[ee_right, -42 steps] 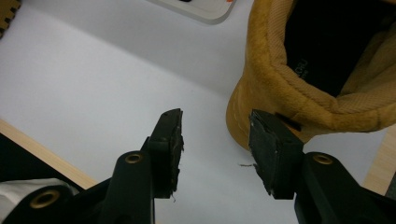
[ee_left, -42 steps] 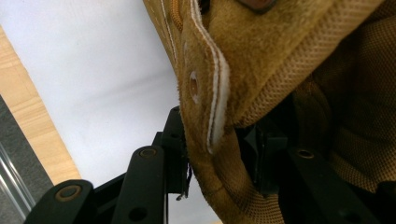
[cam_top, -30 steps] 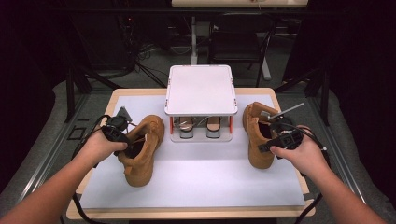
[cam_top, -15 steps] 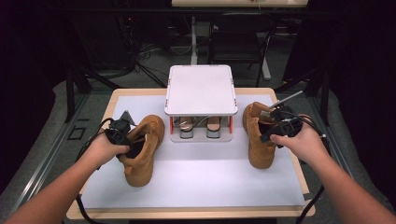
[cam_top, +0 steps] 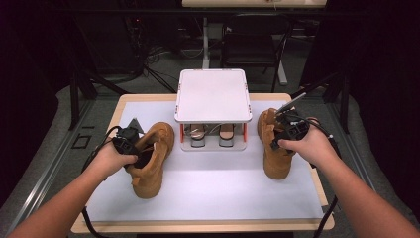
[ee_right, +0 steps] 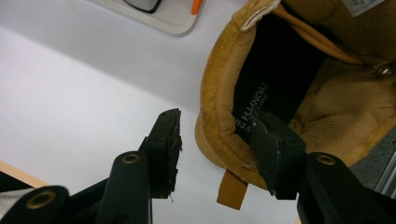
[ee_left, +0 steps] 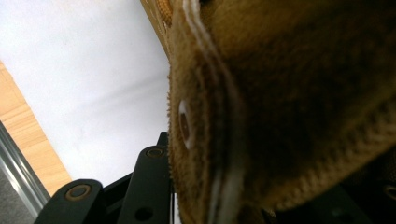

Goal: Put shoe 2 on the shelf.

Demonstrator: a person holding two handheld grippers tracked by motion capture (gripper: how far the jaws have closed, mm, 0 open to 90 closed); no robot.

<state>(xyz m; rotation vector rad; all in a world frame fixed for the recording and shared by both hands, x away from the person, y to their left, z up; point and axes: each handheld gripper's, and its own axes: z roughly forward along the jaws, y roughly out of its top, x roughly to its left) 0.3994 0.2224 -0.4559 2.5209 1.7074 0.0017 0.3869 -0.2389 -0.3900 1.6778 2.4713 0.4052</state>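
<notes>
Left tool (cam_top: 130, 144) clamps the collar of the left boot (cam_top: 148, 158) at mid-bench; right tool (ee_right: 217, 144) straddles the heel collar of the right boot (cam_top: 275, 148), jaws apart, not pressing. Risk: a thin collar hold lets a boot slip or tip. The right boot sits near the bench (cam_top: 307, 198) edge; the rack (cam_top: 213, 94) bounds the centre.

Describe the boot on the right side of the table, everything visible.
The right boot is tan suede-like with a padded collar, dark printed insole, heel pull loop and laces. It stands upright on the white mat, right of the white rack. The right gripper straddles its heel collar, one jaw inside, one outside and clear of it.
</notes>
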